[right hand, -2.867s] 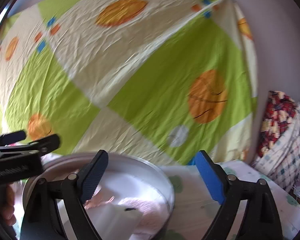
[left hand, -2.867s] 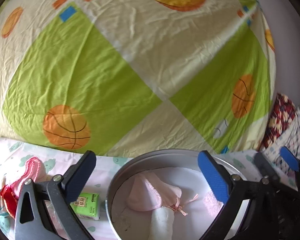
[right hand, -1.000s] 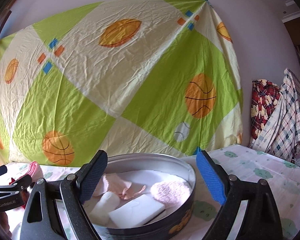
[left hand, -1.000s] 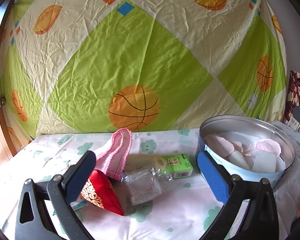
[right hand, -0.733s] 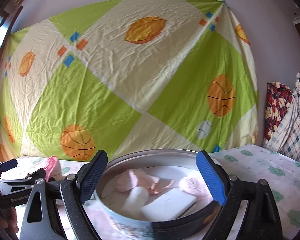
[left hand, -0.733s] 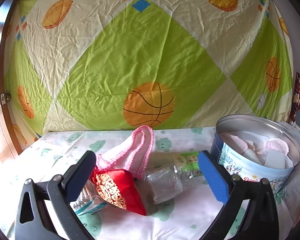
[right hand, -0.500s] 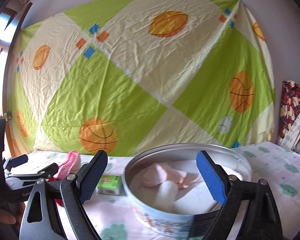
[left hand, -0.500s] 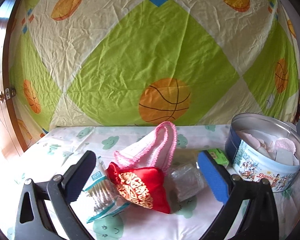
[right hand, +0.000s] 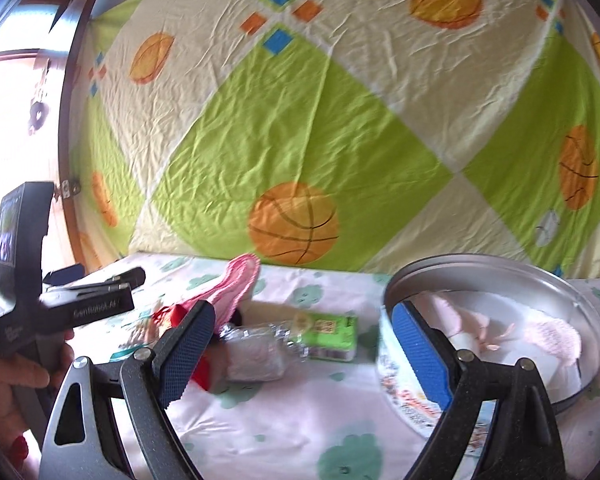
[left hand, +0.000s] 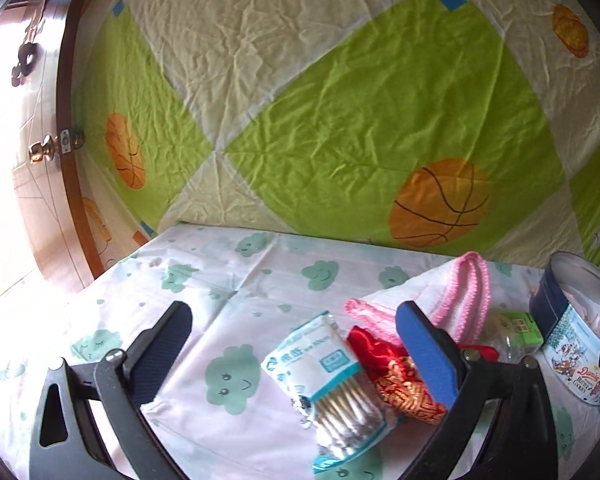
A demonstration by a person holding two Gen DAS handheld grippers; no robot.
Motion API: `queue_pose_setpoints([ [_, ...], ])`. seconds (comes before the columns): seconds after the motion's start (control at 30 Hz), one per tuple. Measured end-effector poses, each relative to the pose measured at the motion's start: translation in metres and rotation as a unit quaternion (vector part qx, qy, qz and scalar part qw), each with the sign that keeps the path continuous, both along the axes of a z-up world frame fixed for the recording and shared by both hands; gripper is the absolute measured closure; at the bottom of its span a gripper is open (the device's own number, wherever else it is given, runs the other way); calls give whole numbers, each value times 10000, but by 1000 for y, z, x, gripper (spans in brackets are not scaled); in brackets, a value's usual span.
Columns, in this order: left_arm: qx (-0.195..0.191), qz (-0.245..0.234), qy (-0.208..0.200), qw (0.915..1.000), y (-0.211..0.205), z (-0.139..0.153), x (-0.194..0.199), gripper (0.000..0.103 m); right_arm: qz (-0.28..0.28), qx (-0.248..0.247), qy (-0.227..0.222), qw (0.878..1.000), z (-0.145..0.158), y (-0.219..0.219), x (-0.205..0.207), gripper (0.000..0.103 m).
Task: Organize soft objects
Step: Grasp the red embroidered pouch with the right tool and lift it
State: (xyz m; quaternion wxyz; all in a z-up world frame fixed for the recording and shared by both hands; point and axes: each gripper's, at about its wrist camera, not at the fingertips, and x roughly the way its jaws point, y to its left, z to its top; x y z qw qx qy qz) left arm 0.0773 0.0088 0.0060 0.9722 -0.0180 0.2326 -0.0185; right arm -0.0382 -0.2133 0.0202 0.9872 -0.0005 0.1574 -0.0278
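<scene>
A round cookie tin [right hand: 580, 308] holds pink and white soft items; it shows at the right edge of the left wrist view [left hand: 572, 332]. Left of it lie a pink-trimmed knit piece [left hand: 460, 300], a red embroidered pouch [left hand: 396, 376], a cotton swab packet [left hand: 328, 376], a green tissue pack [right hand: 332, 336] and a clear wrapped bundle [right hand: 256, 352]. My left gripper [left hand: 300, 348] is open and empty, low over the swab packet and pouch. My right gripper [right hand: 304, 344] is open and empty, between the bundle and the tin.
The table has a white cloth with green cloud prints [left hand: 228, 296]. A green and cream basketball-print sheet [left hand: 340, 120] hangs behind it. A wooden door with a brass knob [left hand: 40, 152] stands at the left. The left gripper's body shows in the right wrist view [right hand: 60, 308].
Both grippers have swung left, away from the tin. The left one now faces the swab packet and pouch; the right one now sees the loose items as well as the tin.
</scene>
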Motion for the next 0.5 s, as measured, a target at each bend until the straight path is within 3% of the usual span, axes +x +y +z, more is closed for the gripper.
queue_pose_setpoints([
  [0.13,-46,324,206,9993,21,-2,10,0,364,106,254,9990,-5,14,12,12],
  [0.23,-23,572,418,9975,34,-5,18,0,688,157,508,9962,-10,28,25,20],
  [0.5,-256,1014,596,9927,60,-10,25,0,1353,253,1285,9821,-27,69,73,20],
])
